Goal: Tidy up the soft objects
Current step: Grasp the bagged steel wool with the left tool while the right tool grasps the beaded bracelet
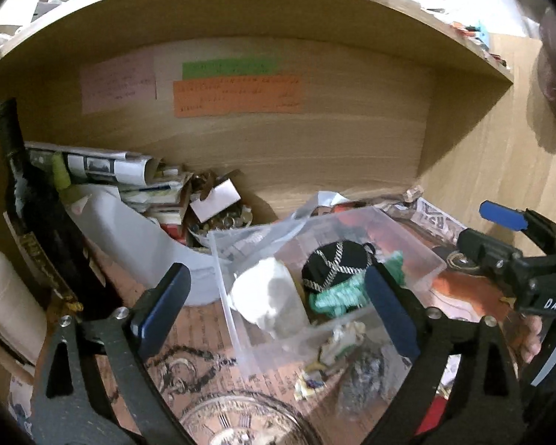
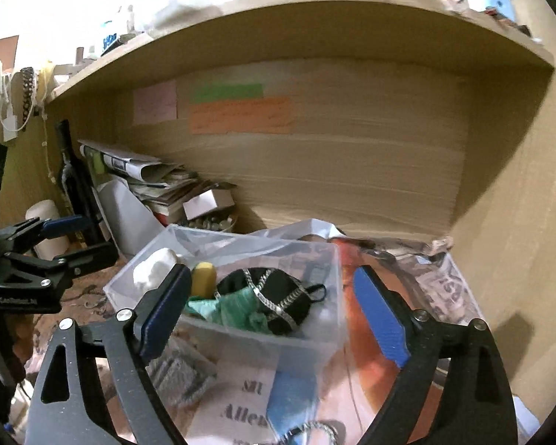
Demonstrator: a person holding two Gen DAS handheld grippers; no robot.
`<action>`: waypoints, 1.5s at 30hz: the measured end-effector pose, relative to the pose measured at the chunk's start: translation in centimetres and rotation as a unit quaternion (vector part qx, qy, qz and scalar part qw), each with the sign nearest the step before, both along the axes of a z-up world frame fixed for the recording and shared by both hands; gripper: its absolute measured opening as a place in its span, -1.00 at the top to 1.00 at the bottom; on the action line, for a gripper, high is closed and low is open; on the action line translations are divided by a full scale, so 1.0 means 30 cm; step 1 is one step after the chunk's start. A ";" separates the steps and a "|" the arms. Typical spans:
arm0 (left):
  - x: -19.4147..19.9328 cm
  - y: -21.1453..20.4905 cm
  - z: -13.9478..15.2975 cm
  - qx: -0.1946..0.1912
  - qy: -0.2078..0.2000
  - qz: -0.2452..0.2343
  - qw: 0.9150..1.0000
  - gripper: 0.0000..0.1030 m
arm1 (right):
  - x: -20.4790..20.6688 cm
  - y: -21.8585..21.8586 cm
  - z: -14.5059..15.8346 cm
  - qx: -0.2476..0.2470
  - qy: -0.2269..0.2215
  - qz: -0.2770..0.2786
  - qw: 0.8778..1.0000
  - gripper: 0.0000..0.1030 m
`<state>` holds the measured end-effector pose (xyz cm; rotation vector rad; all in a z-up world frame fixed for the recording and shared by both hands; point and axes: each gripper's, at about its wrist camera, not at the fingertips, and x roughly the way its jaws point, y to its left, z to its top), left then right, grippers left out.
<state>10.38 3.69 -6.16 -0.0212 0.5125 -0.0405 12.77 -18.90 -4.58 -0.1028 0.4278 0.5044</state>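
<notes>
A clear plastic box (image 1: pixel 407 256) (image 2: pixel 307 341) stands on the desk under a wooden shelf. Inside lie a white soft lump (image 1: pixel 267 300) (image 2: pixel 152 269), a black pouch with silver trim (image 1: pixel 333 263) (image 2: pixel 274 293), a green knitted piece (image 1: pixel 337 298) (image 2: pixel 237 309) and a yellow item (image 2: pixel 204 278). My left gripper (image 1: pixel 274 307) is open and empty, with its fingers spread over the box. My right gripper (image 2: pixel 274 315) is open and empty, spread just in front of the box. Each gripper shows in the other's view, the right gripper (image 1: pixel 500 230) and the left gripper (image 2: pixel 74 237).
A dark wine bottle (image 1: pixel 40 215) stands at the left, beside a white jug (image 1: pixel 137 230) and stacked papers (image 1: pixel 103 167). Coloured notes (image 1: pixel 237 96) hang on the back panel. A small open carton (image 1: pixel 218 200), a glass dish (image 1: pixel 241 422) and printed papers (image 2: pixel 248 400) cover the desk.
</notes>
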 end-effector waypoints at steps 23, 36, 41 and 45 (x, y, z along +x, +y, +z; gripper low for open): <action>-0.090 -0.201 -0.280 -0.028 0.120 -0.069 0.990 -0.59 | -0.088 -0.154 -0.302 -0.040 0.136 -0.017 0.990 -0.61; 0.013 -0.241 -0.362 -0.027 0.166 -0.065 0.984 -0.30 | -0.061 -0.157 -0.344 -0.057 0.145 -0.003 0.988 0.16; 0.018 -0.258 -0.373 -0.024 0.171 -0.076 0.982 0.08 | -0.052 -0.180 -0.339 -0.046 0.145 -0.012 0.988 0.44; 0.006 -0.261 -0.358 -0.025 0.162 -0.086 0.983 0.30 | -0.051 -0.184 -0.331 -0.041 0.142 -0.014 0.989 0.59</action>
